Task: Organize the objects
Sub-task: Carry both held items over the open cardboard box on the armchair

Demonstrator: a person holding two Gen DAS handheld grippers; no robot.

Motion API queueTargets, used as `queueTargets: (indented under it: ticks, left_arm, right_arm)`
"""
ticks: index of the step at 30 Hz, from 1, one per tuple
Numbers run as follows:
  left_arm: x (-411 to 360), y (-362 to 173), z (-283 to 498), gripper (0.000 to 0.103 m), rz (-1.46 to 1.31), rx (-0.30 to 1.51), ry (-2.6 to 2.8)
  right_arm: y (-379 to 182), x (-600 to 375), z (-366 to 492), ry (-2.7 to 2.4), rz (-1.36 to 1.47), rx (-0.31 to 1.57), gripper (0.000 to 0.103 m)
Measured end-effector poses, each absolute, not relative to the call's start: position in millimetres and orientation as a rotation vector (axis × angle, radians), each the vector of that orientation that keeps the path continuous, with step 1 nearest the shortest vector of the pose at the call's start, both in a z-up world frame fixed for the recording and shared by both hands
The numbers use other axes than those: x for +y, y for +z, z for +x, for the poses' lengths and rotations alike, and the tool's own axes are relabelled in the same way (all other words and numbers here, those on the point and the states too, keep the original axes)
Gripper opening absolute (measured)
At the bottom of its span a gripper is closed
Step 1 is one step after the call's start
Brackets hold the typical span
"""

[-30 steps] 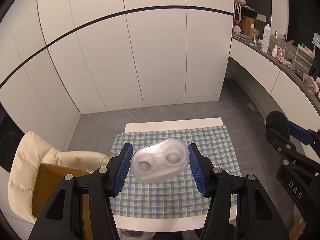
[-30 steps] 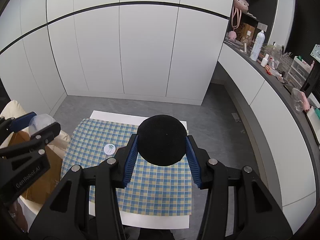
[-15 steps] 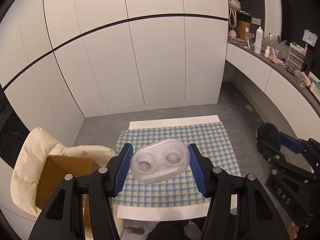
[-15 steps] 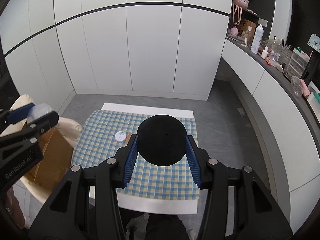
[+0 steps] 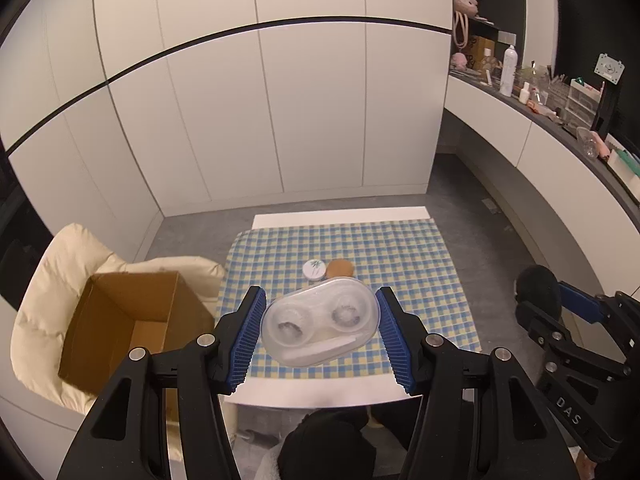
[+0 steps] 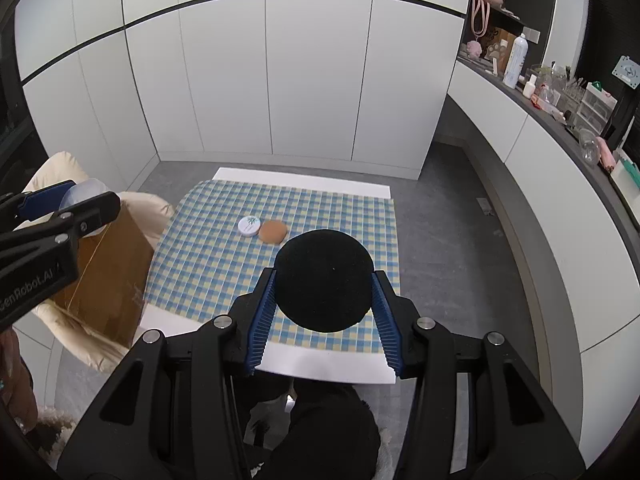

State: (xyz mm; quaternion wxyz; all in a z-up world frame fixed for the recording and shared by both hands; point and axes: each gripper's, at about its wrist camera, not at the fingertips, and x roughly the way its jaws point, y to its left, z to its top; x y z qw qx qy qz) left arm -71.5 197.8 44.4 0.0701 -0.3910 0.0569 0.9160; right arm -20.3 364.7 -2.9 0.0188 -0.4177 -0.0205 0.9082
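Note:
My left gripper (image 5: 319, 328) is shut on a clear plastic contact-lens case (image 5: 320, 326) and holds it high above the table's near left part. My right gripper (image 6: 323, 284) is shut on a round black disc (image 6: 324, 278), held high above the near right part. On the blue-and-yellow checked cloth (image 6: 340, 216) lie a small white round tin (image 6: 249, 225) and a tan round puff (image 6: 273, 231), side by side. They also show in the left wrist view, the tin (image 5: 315, 269) and the puff (image 5: 341, 268). An open cardboard box (image 5: 120, 320) stands on a cream chair to the left.
The white table (image 6: 332, 368) is small, with grey floor around it. The cream padded chair (image 5: 52, 264) is against its left side. A white curved counter (image 6: 560, 160) with bottles and clutter runs along the right. White cabinet doors stand behind.
Both grippers have risen and pulled back from the table with their loads. The tin and puff have come into the left wrist view, and more of the box shows.

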Motion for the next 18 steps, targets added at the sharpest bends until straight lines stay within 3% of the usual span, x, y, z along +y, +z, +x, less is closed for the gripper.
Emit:
queueTargets:
  ticks: [18]
  left_arm:
    - [158.7, -14.2, -20.3, 0.057, -1.327, 0.142, 2.721]
  right_arm:
    - [-44.2, 365.1, 26.4, 2.805, -1.432, -0.013, 0.049]
